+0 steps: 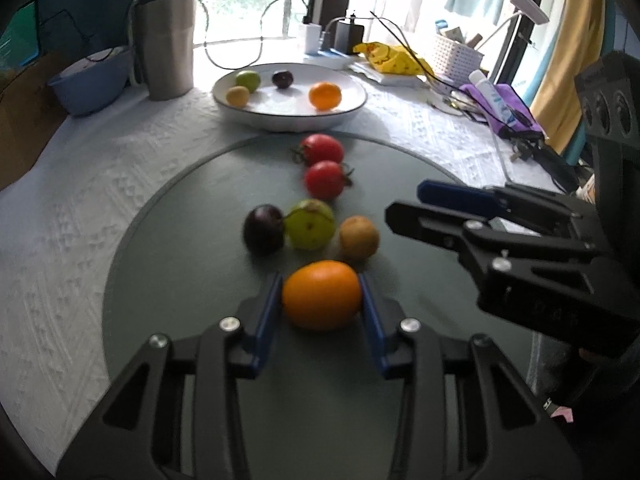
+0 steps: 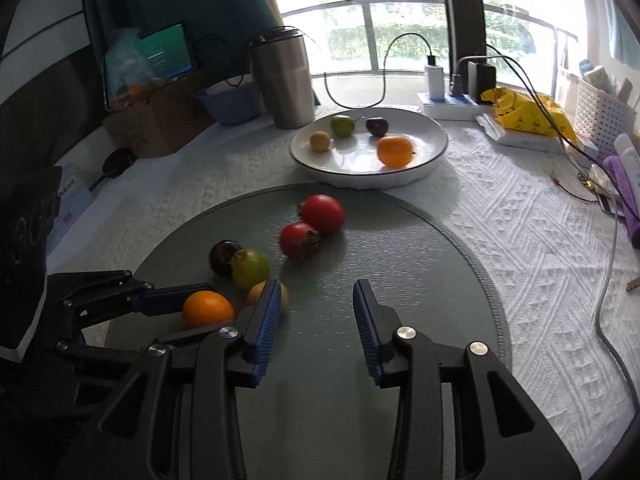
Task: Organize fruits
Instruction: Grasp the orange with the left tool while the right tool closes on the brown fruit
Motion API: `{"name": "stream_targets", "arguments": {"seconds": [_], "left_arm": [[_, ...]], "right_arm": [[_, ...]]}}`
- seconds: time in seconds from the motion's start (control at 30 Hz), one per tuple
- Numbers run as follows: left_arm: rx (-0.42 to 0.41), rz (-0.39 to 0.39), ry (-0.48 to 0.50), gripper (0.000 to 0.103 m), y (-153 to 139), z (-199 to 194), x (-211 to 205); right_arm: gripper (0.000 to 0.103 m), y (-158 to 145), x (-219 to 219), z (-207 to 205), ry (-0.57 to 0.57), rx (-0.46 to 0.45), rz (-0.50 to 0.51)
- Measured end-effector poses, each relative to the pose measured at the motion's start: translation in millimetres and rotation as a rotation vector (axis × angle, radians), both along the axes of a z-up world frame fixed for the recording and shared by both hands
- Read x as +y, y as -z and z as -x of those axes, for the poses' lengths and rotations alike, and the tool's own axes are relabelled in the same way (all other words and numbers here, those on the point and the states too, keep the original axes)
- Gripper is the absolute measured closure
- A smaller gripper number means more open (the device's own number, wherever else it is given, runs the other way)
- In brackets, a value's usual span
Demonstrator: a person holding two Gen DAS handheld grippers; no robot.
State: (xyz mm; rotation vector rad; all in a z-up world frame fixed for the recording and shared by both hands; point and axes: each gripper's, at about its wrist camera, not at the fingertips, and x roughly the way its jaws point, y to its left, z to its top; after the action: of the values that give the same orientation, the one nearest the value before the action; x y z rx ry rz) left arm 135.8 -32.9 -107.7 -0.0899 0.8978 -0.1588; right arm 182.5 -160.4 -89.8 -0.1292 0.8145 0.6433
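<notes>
Landmark: round grey mat on the white-clothed surface.

On the mat, six fruits:
- Oranges: one, at the near edge of the cluster, clamped between the blue pads of the left gripper.
- Red tomatoes: two, touching, toward the mat's far edge: far one, near one.
- Green fruit: one, mid-mat, touching the dark plum.
- Dark plum: one, just left of the green fruit.
- Small brownish-yellow fruit: one, just right of the green fruit and close behind the held orange.

Beyond the mat's far edge, white plate holding four fruits:
- Orange: one.
- Green fruit: one.
- Dark plum: one.
- Small yellow fruit: one.

Grippers:
- Left: pads pressed against both sides of the orange.
- Right gripper: jaws spread, nothing between them, over bare mat right of the cluster.

Around the mat:
- Steel tumbler, one, left of the plate.
- Blue bowl, one, left of the tumbler.
- Yellow bag, white basket and power strip with chargers, right of and behind the plate.
- Cables trail off the mat's right side.
</notes>
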Motion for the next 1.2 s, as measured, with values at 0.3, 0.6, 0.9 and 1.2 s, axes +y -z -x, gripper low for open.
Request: {"name": "stream_targets", "arguments": {"seconds": [0.3, 0.6, 0.9, 1.2], "left_arm": [[-0.013, 0.029, -0.057, 0.063, -2.7, 10.2, 24.4], [-0.02, 0.044, -0.085, 0.063, -3.2, 13.1, 36.1], [-0.036, 0.039, -0.089, 0.063, -7.7, 11.5, 35.7], [-0.063, 0.014, -0.101, 0.063, -17.7, 6.3, 37.2]], "right_arm": [[0.064, 4.1, 28.3, 8.4, -0.048, -0.006, 0.056], [0.064, 14.0, 37.1, 1.0, -0.04, 0.025, 0.106], [0.077, 14.5, 35.8, 1.8, -0.049, 0.027, 0.108], [0.077, 6.3, 31.5, 1.3, -0.05, 0.013, 0.101]]}}
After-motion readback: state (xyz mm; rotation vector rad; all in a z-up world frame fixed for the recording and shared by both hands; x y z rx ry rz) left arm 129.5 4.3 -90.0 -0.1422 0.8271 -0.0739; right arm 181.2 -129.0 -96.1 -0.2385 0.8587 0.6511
